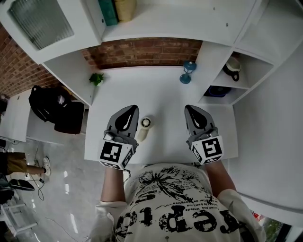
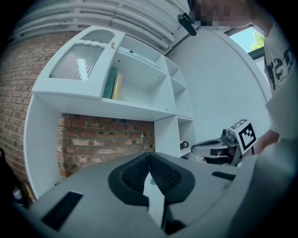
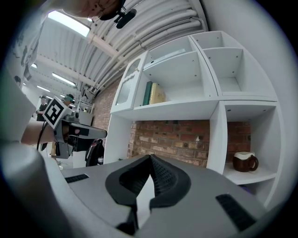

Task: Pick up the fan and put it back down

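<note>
At the far left, beside the white desk (image 1: 163, 92), a black backpack (image 1: 47, 104) is sitting on a lower side surface, and a small green plant (image 1: 96, 78) is standing at the desk's far left corner. Above, the top shelf (image 1: 189, 21) is holding a teal book (image 1: 108, 12) and a yellowish book (image 1: 125, 9) side by side. Over the near part of the desk the left gripper (image 1: 132, 108) is pointing at the far wall, its jaws clenching together on nothing. The fan (image 1: 144, 127), small and white, is lying on the desk just beside it on the right, between the two grippers and well apart from the right gripper (image 1: 189, 108), whose jaws are likewise pressing together empty. Farther right a blue hourglass-shaped ornament (image 1: 187, 72) is standing by the far edge. The upper right cubby is holding a brown mug (image 1: 232, 68) with a pale rim, and the lower one is holding something dark blue (image 1: 218, 90) that I cannot identify. Only the head view is showing the fan. The gripper views are looking level, showing the brick back wall (image 3: 177, 139), a ribbed-glass cabinet door (image 2: 77, 60) and each other's gripper.
</note>
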